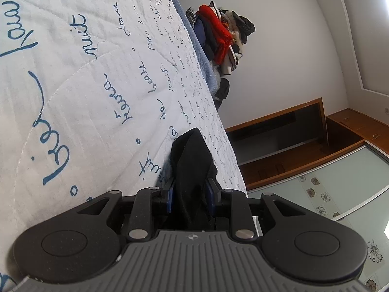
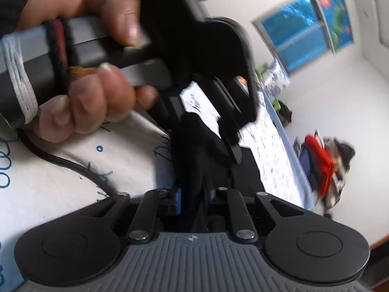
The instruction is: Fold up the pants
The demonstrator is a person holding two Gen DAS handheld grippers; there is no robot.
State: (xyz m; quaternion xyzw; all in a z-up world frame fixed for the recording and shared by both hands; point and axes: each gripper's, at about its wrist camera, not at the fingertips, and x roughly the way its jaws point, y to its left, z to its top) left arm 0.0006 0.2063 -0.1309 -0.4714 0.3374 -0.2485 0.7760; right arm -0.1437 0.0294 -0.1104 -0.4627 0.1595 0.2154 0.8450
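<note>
A bunched fold of the black pants [image 1: 192, 160] is pinched between the blue-padded jaws of the left gripper [image 1: 190, 194], above a white quilt [image 1: 85, 85] printed with blue script. The cloth stands up from the jaws and is seen against the quilt's far edge. In the right wrist view, which is blurred, the right gripper [image 2: 192, 194] is likewise pressed together on dark cloth of the pants [image 2: 194, 150]. Just ahead of it, the other gripper's handle is held by the person's hand [image 2: 97, 73]. A pile of clothes [image 1: 223, 34], including a red garment, is seen beyond the bed by the white wall.
</note>
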